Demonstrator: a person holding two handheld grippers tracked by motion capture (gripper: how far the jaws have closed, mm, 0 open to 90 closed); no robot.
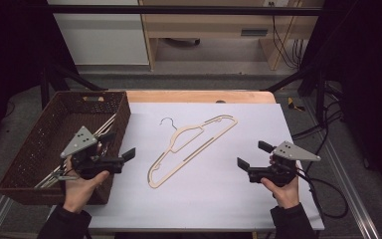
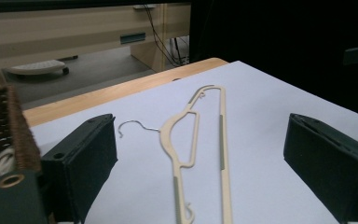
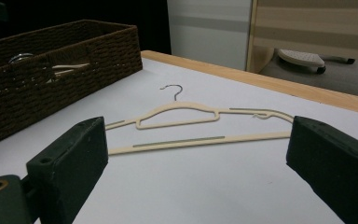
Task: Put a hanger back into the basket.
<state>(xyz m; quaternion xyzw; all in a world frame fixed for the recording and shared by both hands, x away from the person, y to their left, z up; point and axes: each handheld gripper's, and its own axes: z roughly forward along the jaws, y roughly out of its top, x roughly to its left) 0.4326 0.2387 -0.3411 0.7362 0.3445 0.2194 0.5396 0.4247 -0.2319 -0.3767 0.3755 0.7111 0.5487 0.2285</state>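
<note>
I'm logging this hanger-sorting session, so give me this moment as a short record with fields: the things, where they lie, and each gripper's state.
surface: white table top
hanger: beige clothes hanger with a metal hook, flat on the table, touched by neither gripper
basket: brown wicker basket at the table's left edge, with more hangers inside
left gripper: open, empty, beside the basket, pointing toward the hanger
right gripper: open, empty, on the hanger's other side

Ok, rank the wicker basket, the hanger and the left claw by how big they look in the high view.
1. wicker basket, clearly largest.
2. hanger, long but thin.
3. left claw, smallest, though it sits nearer the camera, so it looks a bit bigger than it is.
</note>
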